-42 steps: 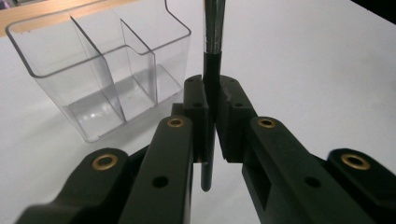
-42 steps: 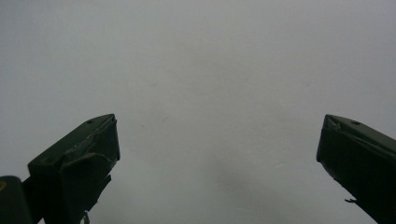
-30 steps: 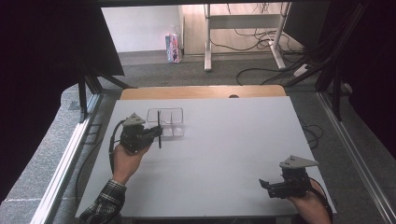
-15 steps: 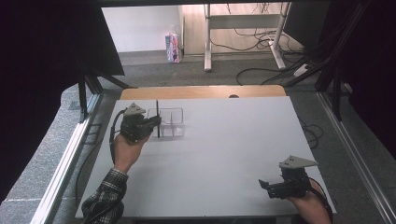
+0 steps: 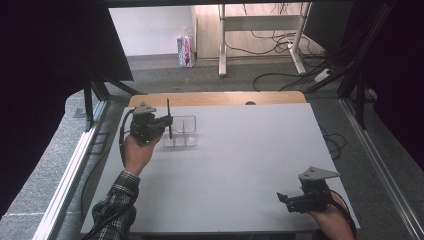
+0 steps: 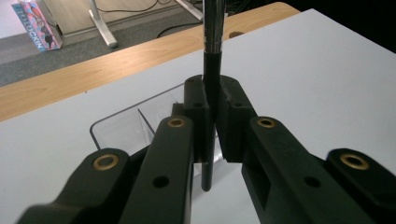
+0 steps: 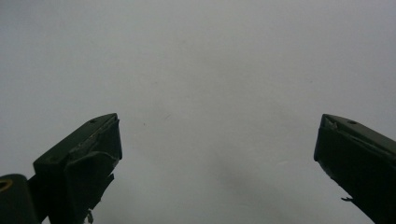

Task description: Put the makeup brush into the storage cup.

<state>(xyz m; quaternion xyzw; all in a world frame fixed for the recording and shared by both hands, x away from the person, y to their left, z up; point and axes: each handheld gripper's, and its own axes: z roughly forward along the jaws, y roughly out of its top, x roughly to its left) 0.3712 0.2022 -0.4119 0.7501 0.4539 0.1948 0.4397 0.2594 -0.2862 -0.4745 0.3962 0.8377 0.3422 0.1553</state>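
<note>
**Left gripper holds a pen upright by the clear box**

The left gripper (image 5: 167, 124) is at the far left part of the white surface (image 5: 240, 165). Its jaws are squeezed tight on a thin black pen (image 5: 169, 117). The pen stands straight up and down (its top pokes up above the jaws, its bottom end hangs just below them). In the left gripper view the pen (image 6: 211, 79) sits right between the two black pads (image 6: 231, 121), and part of it looks shiny like metal higher up.

The left hand (image 5: 137, 150) reaches forward from the bottom of the high view. Its arm, in a checked sleeve (image 5: 115, 205), is stretched out over the surface. The hand wraps the gripper from below, and the jaws point to the right, toward a clear plastic box (image 5: 181, 132). The box has little walls inside it. The pen is at the box's left edge; I cannot tell if its tip is inside.

The right gripper (image 5: 287, 200) is near the front right corner of the surface, well apart from the box. The right hand (image 5: 330, 217) holds it low, with the jaws pointing left. In the right gripper view its jaws stand wide apart, with bare white surface between them.
</note>
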